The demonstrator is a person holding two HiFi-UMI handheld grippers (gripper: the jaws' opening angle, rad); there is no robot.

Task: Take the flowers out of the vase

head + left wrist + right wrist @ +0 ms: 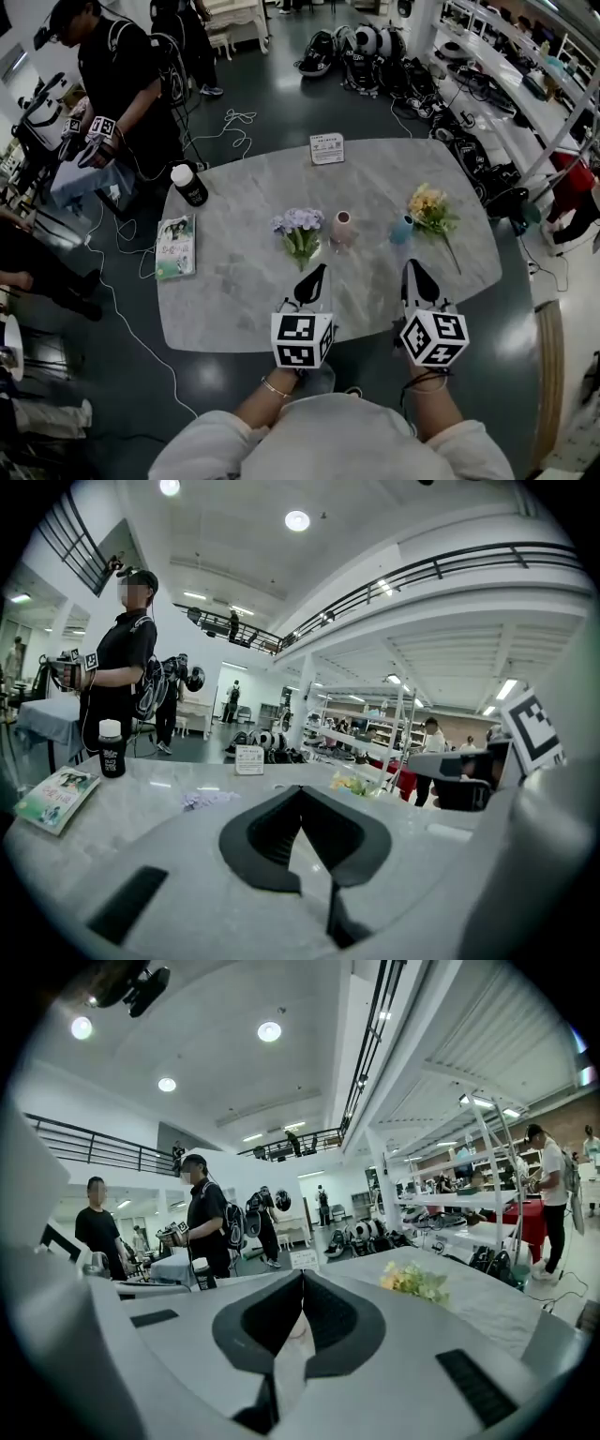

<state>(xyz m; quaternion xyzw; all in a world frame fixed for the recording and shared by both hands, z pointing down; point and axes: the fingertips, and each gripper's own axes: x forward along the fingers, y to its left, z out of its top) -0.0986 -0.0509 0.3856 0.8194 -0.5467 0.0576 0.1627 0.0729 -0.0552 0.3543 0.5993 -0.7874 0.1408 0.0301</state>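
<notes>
A seated person holds two grippers over the near edge of a grey marble table [234, 309]. The left gripper [318, 270] has its fingers closed together on nothing. The right gripper [410, 265], beside it, is likewise closed and empty. Both point away from the person toward the middle of the table.

Past the fingertips, purple flowers [300, 229] lie flat on the table, just left of a small pink vase [342, 228] standing upright. To the right stands a blue vase [402, 229], with yellow flowers [430, 212] lying on the table just beside it.

Further left lies a book [175, 247]; beyond it stands a dark bottle [190, 184]. A card [327, 148] sits at the far edge. Behind the table, another person [122, 75] stands holding grippers.
</notes>
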